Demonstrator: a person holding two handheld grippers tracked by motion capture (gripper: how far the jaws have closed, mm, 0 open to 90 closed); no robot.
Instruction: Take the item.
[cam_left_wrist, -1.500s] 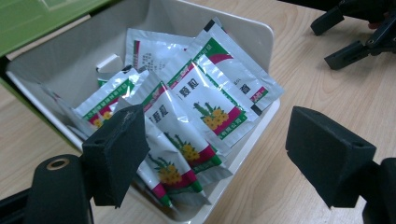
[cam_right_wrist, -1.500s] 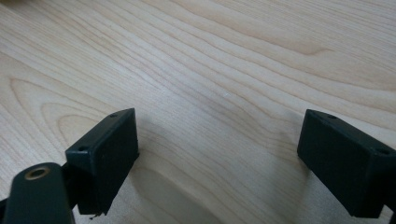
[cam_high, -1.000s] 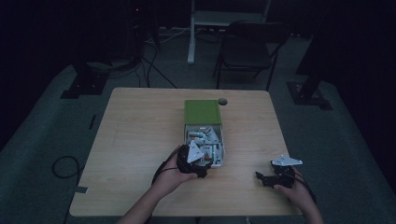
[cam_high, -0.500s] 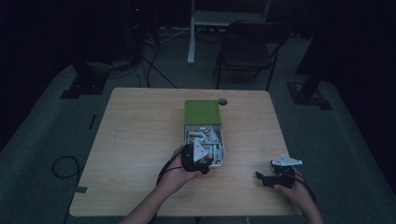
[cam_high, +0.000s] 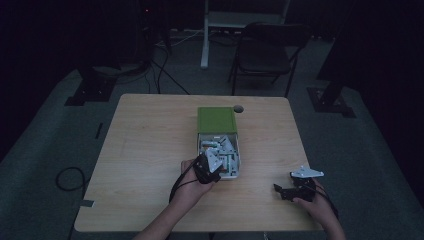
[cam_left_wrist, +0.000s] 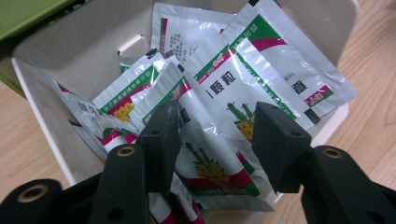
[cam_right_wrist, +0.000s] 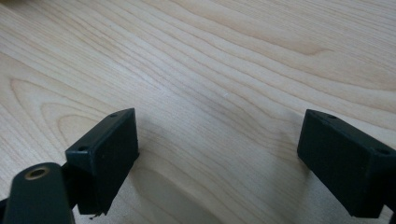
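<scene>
Moved deeper over the open box since a second ago: left gripper (cam_left_wrist: 212, 140), earlier showing its grey plate above the sachets, now dipped among them; right gripper unmoved at the bench's near right.

Left gripper: jaws parted, straddling one silver sachet (cam_left_wrist: 210, 154) with green-and-red print and a yellow flower picture, not yet pinched, so nothing held. Sachet lying on top of the heap, slanted, at the near end of the white box (cam_left_wrist: 88, 51), other sachets (cam_left_wrist: 275, 60) fanned behind it and one corner poking over the rim. Green lid (cam_high: 216, 120) hinged back at the far side, on the wooden bench (cam_high: 145, 145).

Right gripper (cam_high: 295, 189): jaws spread wide, empty, resting low over bare wood, well apart from the box.

Step in hand, by the look of it: picking a sachet out of the box, at the reach-in stage. Next move likely calling for a squeeze on that one sachet alone, then a straight lift clear of the rim without dragging neighbours.
</scene>
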